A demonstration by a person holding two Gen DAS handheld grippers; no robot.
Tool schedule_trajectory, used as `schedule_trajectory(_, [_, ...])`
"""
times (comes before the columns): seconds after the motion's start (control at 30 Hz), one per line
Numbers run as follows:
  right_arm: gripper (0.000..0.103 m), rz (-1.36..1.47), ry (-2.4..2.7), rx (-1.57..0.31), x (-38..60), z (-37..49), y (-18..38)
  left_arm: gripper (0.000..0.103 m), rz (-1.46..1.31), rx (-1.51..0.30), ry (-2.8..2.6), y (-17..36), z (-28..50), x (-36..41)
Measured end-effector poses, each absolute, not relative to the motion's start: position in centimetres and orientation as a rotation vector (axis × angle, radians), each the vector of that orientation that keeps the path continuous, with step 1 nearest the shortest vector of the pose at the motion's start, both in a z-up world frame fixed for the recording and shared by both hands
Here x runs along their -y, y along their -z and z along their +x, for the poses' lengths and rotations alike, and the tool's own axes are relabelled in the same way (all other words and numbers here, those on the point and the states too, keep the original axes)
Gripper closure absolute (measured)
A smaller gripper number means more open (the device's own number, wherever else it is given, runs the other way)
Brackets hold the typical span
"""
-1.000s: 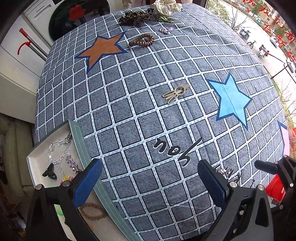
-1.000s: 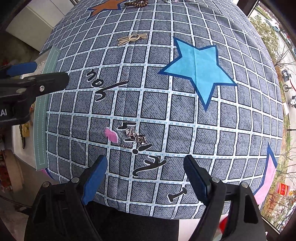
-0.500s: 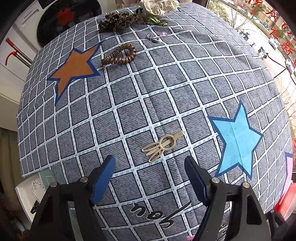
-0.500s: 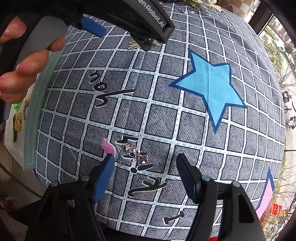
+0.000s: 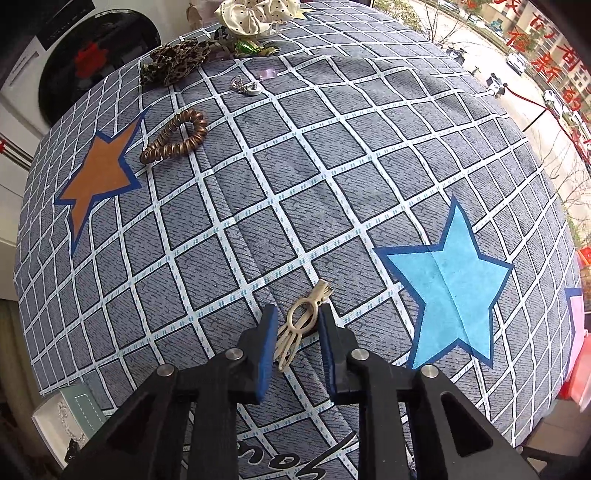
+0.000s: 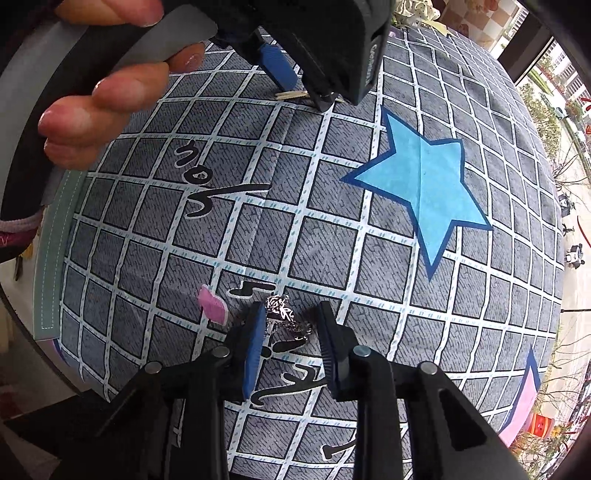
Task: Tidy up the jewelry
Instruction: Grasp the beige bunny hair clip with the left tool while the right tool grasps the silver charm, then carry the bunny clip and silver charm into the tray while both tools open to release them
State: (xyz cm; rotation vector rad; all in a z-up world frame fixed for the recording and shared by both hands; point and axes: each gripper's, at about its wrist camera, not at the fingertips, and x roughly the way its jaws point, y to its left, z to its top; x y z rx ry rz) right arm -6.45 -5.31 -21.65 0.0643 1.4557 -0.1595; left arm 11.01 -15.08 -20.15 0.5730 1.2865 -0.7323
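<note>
Currently on the grey checked cloth [image 5: 258, 206], with its orange star [image 5: 99, 177] and blue star [image 5: 450, 284]:
– left gripper [image 5: 297, 325], pointing steeply down; its jaws have just been closing and now stand narrow on either side of a cream hair clip [image 5: 301, 325] lying flat on the cloth; the right pad appears to touch the clip's edge, the left pad sits just beside it; a firm pinch cannot be told
– right gripper [image 6: 290, 325], pointing straight down near the cloth's front edge; jaws likewise just closing, a tangled silver chain piece [image 6: 286, 319] between them, left pad against it, right pad a little apart
– brown spiral hair tie [image 5: 175, 138], beside the orange star
– leopard-print scrunchie [image 5: 173, 64] and cream dotted scrunchie [image 5: 255, 13], far edge
– small silver earring item [image 5: 243, 86], near them
– white jewelry box [image 5: 62, 424] with pale green rim, off the cloth's left corner, holding a chain
– person's hand [image 6: 107, 92] gripping the left gripper's handle, seen from the right wrist
</note>
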Motion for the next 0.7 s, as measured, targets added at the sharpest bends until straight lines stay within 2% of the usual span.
schedule_trajectory(0.03, [0.090,0.069,0.160,-1.457,5.4,-6.3,21.7,0.082,0.569,-1.291,0.740,20.1,10.9,15.3])
schedule_trajectory(0.1, [0.090,0.091,0.164,-1.458,5.7,-6.2,21.5,0.093,0.547,-1.311,0.746,19.9,10.9,15.9])
schedule_trajectory(0.7, [0.090,0.422,0.224,-1.422,13.3,-5.7,19.2,0.093,0.388,-1.336,0.741,15.5,9.6,7.5])
